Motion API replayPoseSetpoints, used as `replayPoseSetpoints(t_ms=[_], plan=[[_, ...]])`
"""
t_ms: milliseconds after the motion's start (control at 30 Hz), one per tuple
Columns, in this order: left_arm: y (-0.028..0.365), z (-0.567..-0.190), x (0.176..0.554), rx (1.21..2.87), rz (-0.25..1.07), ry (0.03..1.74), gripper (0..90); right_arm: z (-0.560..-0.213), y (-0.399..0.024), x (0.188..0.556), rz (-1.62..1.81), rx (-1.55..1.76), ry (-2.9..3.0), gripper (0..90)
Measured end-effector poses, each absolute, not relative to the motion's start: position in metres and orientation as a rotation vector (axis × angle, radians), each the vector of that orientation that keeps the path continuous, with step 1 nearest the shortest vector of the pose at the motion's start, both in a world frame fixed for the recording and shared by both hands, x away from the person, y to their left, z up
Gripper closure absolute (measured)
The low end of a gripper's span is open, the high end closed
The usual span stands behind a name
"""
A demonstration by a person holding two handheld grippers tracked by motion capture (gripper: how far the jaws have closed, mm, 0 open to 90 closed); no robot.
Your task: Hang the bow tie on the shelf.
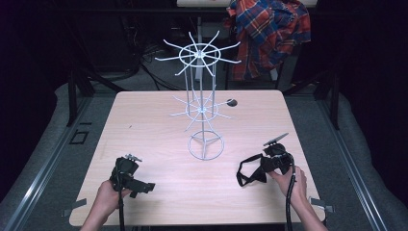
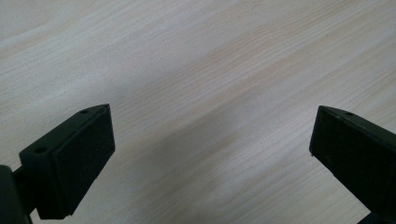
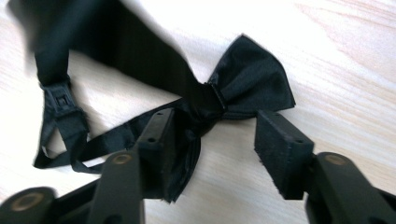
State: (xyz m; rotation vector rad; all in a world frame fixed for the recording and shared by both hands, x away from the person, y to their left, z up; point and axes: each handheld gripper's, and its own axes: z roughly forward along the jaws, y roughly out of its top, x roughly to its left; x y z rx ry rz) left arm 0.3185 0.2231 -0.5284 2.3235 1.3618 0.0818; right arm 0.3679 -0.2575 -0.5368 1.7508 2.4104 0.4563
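Observation:
A black bow tie (image 1: 250,172) with its neck strap lies on the wooden table (image 1: 154,130) at the front right. In the right gripper view the bow tie (image 3: 247,79) has its knot just past my right gripper (image 3: 215,121). One wing of the tie lies against the left fingertip (image 3: 156,135), while the other fingertip stands clear of the cloth with bare wood showing in the gap. The strap's clasp (image 3: 58,98) lies off to the left. In the high view my right gripper (image 1: 265,164) is at the tie. My left gripper (image 1: 139,185) rests at the front left, open (image 2: 212,116) over bare wood.
A white wire display rack (image 1: 202,110) with two tiers of radiating hooks stands at the table's middle back. A small dark round thing (image 1: 232,102) sits by one lower hook. A plaid shirt (image 1: 269,29) hangs behind the table.

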Motion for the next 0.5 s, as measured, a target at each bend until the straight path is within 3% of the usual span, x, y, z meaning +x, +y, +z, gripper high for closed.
replayPoseSetpoints(t_ms=[267,500], plan=[[0.223,-0.529,0.319,2.332,0.085,1.360,0.3,-0.537,-0.257,0.369,0.574,1.771,2.393,39.5],[0.223,-0.529,0.319,2.328,0.087,1.366,0.3,-0.542,-0.244,0.368,0.416,1.603,2.427,49.5]])
